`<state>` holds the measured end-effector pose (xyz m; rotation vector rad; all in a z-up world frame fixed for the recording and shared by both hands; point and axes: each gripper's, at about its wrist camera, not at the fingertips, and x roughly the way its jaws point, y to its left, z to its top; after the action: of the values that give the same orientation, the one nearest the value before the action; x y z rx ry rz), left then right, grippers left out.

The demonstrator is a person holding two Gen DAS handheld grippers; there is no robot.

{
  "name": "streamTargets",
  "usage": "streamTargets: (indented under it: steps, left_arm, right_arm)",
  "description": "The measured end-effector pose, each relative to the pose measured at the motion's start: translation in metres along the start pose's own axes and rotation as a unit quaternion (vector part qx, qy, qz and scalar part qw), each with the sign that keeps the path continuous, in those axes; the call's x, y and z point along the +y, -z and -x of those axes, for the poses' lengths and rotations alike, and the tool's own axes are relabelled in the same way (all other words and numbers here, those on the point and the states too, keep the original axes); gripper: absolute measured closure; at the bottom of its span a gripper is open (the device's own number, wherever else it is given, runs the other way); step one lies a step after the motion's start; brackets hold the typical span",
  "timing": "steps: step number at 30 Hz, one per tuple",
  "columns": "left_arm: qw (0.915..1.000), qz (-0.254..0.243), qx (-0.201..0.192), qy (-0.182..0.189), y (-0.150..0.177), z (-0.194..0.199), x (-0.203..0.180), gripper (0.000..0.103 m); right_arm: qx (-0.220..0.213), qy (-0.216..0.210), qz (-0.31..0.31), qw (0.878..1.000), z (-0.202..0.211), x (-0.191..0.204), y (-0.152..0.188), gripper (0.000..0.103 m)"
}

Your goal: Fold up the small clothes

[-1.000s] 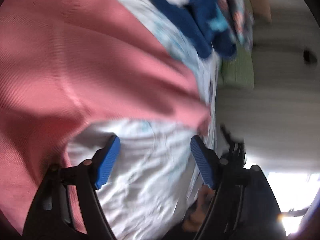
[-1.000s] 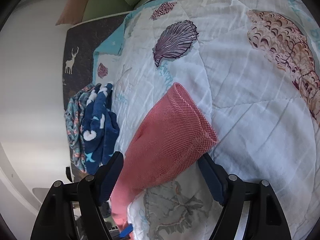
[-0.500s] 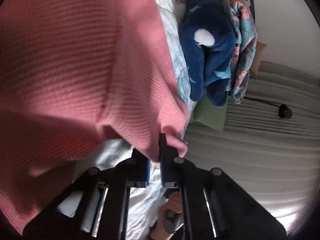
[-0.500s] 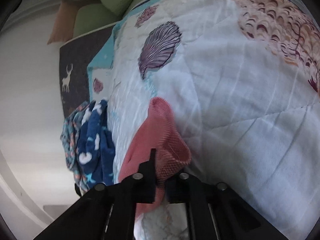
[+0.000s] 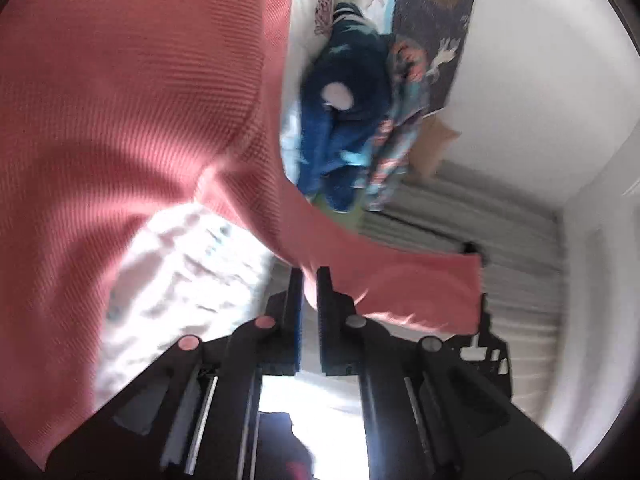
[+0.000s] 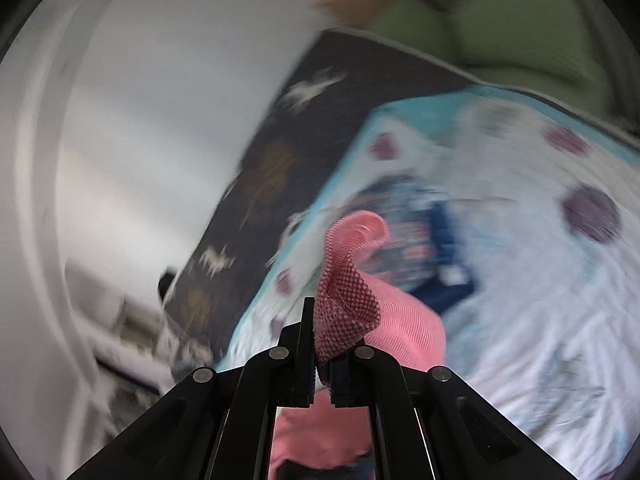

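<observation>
Both tongs are clamped on the pink waffle-knit garment [image 5: 120, 100]: left tongs [image 5: 309, 280] pinch one edge, right tongs [image 6: 320, 328] another, lifting it above the seashell quilt [image 6: 540, 300], near a navy garment [image 5: 344, 120] on the bed

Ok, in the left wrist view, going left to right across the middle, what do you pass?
Pink garment → navy blue garment → teal and coral patterned garment → tan pillow → white wall.

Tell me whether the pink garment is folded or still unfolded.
Unfolded: the pink garment hangs loose, pinched by the left gripper and right gripper.
</observation>
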<state>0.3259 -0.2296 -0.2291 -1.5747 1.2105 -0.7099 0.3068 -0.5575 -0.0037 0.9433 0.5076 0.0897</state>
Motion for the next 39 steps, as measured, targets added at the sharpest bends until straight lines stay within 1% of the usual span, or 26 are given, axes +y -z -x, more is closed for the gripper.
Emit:
streamTargets:
  steps: [1, 4, 5, 6, 8, 9, 11, 14, 16, 18, 20, 22, 23, 26, 29, 30, 31, 32, 33, 34, 35, 37, 38, 39]
  left_arm:
    - [0.9996, 0.016, 0.002, 0.021, -0.001, 0.005, 0.002, 0.096]
    - [0.9978, 0.033, -0.013, 0.056, -0.001, 0.025, 0.004, 0.096]
    - [0.9969, 0.04, -0.016, 0.066, -0.001, 0.028, 0.005, 0.096]
    - [0.9951, 0.053, -0.019, 0.082, -0.002, 0.03, 0.006, 0.096]
    - [0.9886, 0.086, -0.031, 0.12, -0.002, 0.051, 0.013, 0.096]
    - [0.9858, 0.097, -0.041, 0.131, -0.002, 0.061, 0.015, 0.096]
    - [0.9831, 0.101, -0.055, 0.143, -0.002, 0.078, 0.017, 0.096]
    - [0.9778, 0.12, -0.09, 0.147, -0.004, 0.109, 0.022, 0.096]
    - [0.9748, 0.133, -0.105, 0.145, -0.006, 0.124, 0.028, 0.096]
    - [0.9753, 0.131, -0.098, 0.149, -0.014, 0.134, 0.037, 0.096]
    - [0.9747, 0.139, -0.099, 0.144, -0.013, 0.144, 0.041, 0.096]
    - [0.9745, 0.139, -0.097, 0.147, -0.014, 0.149, 0.039, 0.096]
    - [0.9748, 0.135, -0.098, 0.149, -0.014, 0.157, 0.038, 0.096]
    - [0.9774, 0.12, -0.113, 0.133, -0.011, 0.187, 0.031, 0.096]
    - [0.9789, 0.113, -0.133, 0.108, -0.011, 0.234, 0.024, 0.095]
    - [0.9795, 0.103, -0.144, 0.097, -0.012, 0.25, 0.023, 0.091]
    - [0.9806, 0.079, -0.167, 0.065, -0.015, 0.275, 0.018, 0.085]
    - [0.9785, 0.066, -0.192, 0.039, -0.016, 0.295, 0.017, 0.073]
    - [0.9746, 0.06, -0.216, 0.013, -0.016, 0.315, 0.017, 0.065]
    - [0.9714, 0.057, -0.231, -0.005, -0.018, 0.33, 0.02, 0.063]
    - [0.9665, 0.054, -0.25, -0.027, -0.019, 0.349, 0.021, 0.062]
    - [0.9605, 0.062, -0.269, -0.037, -0.025, 0.374, 0.03, 0.062]
    - [0.9582, 0.075, -0.274, -0.036, -0.028, 0.39, 0.038, 0.061]
    - [0.9572, 0.083, -0.275, -0.033, -0.032, 0.4, 0.044, 0.057]
  right_arm:
    - [0.009, -0.004, 0.017, 1.0, -0.007, 0.022, 0.005, 0.1]
    - [0.039, -0.021, 0.075, 0.996, -0.035, 0.099, 0.026, 0.1]
    - [0.045, -0.025, 0.085, 0.995, -0.039, 0.11, 0.032, 0.1]
    - [0.055, -0.029, 0.101, 0.993, -0.048, 0.13, 0.041, 0.1]
    - [0.075, -0.036, 0.115, 0.99, -0.064, 0.156, 0.058, 0.1]
    - [0.091, -0.041, 0.119, 0.988, -0.076, 0.168, 0.069, 0.1]
    - [0.117, -0.051, 0.132, 0.983, -0.096, 0.191, 0.091, 0.1]
    - [0.142, -0.044, 0.159, 0.976, -0.122, 0.214, 0.121, 0.1]
    - [0.168, -0.037, 0.182, 0.968, -0.145, 0.228, 0.148, 0.1]
    - [0.19, -0.029, 0.195, 0.962, -0.16, 0.231, 0.17, 0.1]
    - [0.208, -0.023, 0.202, 0.957, -0.171, 0.23, 0.191, 0.1]
    - [0.224, -0.014, 0.212, 0.951, -0.182, 0.229, 0.211, 0.1]
    - [0.234, -0.01, 0.219, 0.947, -0.189, 0.229, 0.224, 0.1]
    - [0.254, -0.002, 0.239, 0.937, -0.195, 0.225, 0.245, 0.1]
    - [0.28, 0.014, 0.277, 0.919, -0.207, 0.224, 0.27, 0.1]
    - [0.289, 0.019, 0.29, 0.912, -0.212, 0.221, 0.28, 0.1]
    - [0.297, 0.022, 0.296, 0.908, -0.215, 0.219, 0.287, 0.1]
    - [0.306, 0.024, 0.298, 0.904, -0.219, 0.215, 0.295, 0.1]
    - [0.314, 0.028, 0.298, 0.901, -0.225, 0.209, 0.305, 0.1]
    - [0.318, 0.033, 0.302, 0.898, -0.229, 0.205, 0.313, 0.1]
    - [0.318, 0.036, 0.306, 0.897, -0.231, 0.204, 0.32, 0.1]
    - [0.323, 0.043, 0.314, 0.892, -0.24, 0.197, 0.34, 0.1]
    - [0.327, 0.046, 0.315, 0.89, -0.243, 0.196, 0.347, 0.1]
    - [0.33, 0.053, 0.323, 0.885, -0.247, 0.194, 0.36, 0.1]
